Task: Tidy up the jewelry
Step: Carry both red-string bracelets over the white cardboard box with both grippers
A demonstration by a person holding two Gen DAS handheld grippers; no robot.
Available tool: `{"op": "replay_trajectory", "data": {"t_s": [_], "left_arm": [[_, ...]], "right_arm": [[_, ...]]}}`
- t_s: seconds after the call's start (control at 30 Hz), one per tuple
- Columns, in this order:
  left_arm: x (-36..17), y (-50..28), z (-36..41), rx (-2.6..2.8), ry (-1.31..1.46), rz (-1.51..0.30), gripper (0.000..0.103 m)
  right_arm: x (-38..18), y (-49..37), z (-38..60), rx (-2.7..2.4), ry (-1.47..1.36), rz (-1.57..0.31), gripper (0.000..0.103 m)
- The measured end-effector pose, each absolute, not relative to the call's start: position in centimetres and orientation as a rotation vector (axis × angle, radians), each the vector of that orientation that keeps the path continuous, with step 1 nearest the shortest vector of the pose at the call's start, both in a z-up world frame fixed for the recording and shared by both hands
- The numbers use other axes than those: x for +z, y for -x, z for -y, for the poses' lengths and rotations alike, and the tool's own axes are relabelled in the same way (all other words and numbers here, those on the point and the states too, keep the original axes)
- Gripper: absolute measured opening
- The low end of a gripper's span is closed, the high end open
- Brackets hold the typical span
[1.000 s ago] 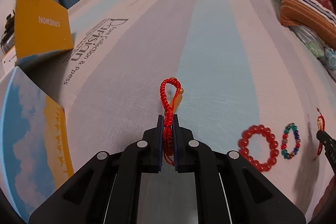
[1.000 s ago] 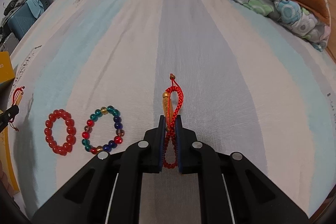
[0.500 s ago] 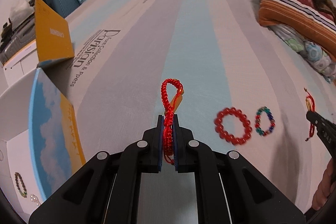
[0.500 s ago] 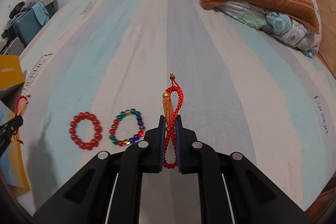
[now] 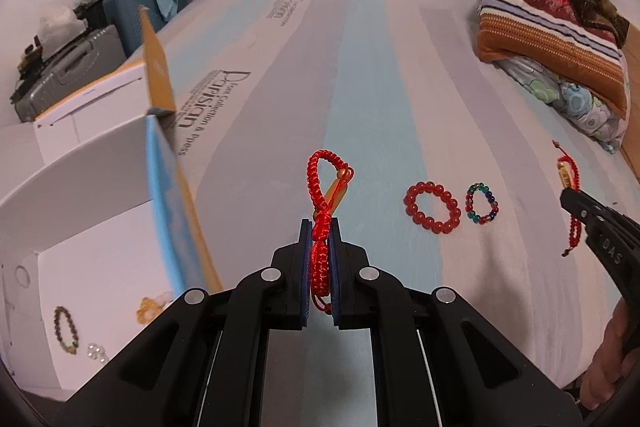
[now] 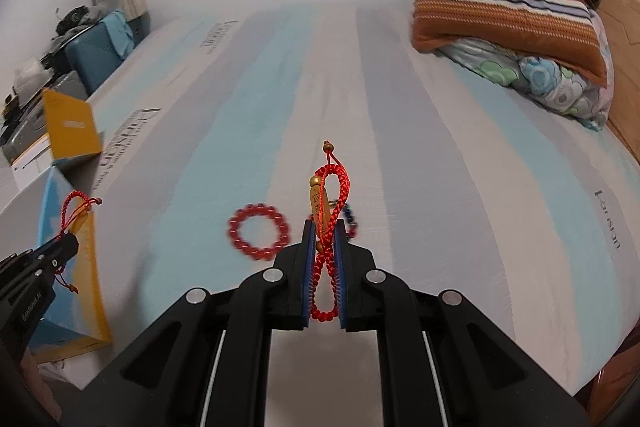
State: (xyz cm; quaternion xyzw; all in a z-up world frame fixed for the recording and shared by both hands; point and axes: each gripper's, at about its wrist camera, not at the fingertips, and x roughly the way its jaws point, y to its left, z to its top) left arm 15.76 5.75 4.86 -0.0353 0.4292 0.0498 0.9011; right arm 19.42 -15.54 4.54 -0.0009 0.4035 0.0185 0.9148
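Observation:
My left gripper (image 5: 320,227) is shut on a red braided cord bracelet (image 5: 322,187) with a gold charm, held above the bed. My right gripper (image 6: 323,227) is shut on a second red cord bracelet (image 6: 332,195) with a gold charm; it also shows at the right edge of the left wrist view (image 5: 570,183). A red bead bracelet (image 5: 432,207) and a multicoloured bead bracelet (image 5: 482,203) lie side by side on the striped mattress (image 5: 380,75). An open white box (image 5: 80,219) at the left holds a dark bead bracelet (image 5: 66,329) and small pieces.
The box's blue and orange lid (image 5: 172,203) stands upright beside the left gripper. Folded blankets and a pillow (image 5: 548,27) lie at the far right. A blue suitcase (image 5: 132,11) and clutter stand beyond the bed's left side.
Both grippers have risen and drawn back from the bed, each still holding its cord bracelet. The left one has shifted left, so the open box now shows.

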Motion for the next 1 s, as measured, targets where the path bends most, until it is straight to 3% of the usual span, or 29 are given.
{"op": "replay_trajectory", "data": {"t_s": [0.43, 1.0], "left_arm": [[8.2, -9.9, -10.3, 0.140, 0.091, -0.818, 0.007], [8.3, -3.9, -24.4, 0.359, 0.175, -0.821, 0.007]], "right_arm": [[6.5, -16.2, 8.7, 0.133, 0.041, -0.796, 0.008], [7.8, -12.4, -7.3, 0.362, 0.135, -0.737, 0.008]]}}
